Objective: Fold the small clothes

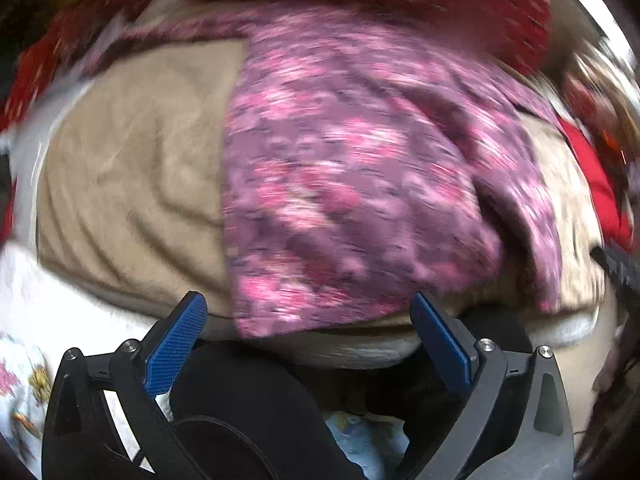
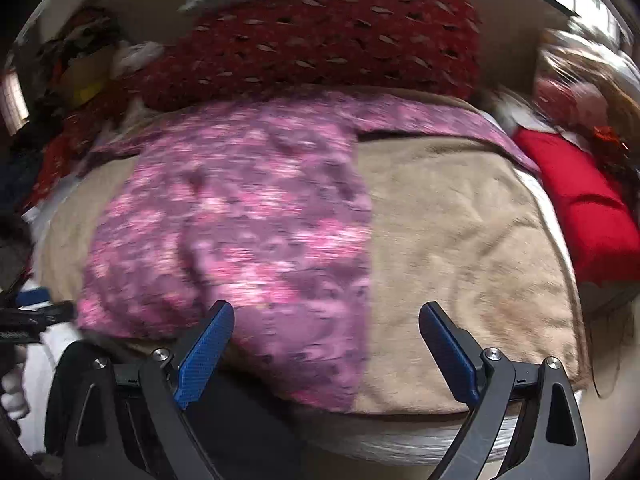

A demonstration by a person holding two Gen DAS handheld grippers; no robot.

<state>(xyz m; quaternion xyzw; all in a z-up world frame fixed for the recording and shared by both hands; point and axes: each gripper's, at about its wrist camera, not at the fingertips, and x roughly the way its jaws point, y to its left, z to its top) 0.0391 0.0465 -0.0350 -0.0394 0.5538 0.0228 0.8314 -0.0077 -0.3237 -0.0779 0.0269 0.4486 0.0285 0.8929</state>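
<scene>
A pink and purple patterned garment lies spread on a beige blanket. The same garment fills the left and middle of the right wrist view, with a sleeve running off toward the far right. My left gripper is open just short of the garment's near hem, nothing between its blue pads. My right gripper is open too, over the garment's near right corner where it meets the beige blanket. Both views are blurred by motion.
A dark red patterned pillow lies behind the garment. A bright red cushion sits at the right edge. White printed fabric lies at the near left. Dark cloth hangs below the blanket's front edge.
</scene>
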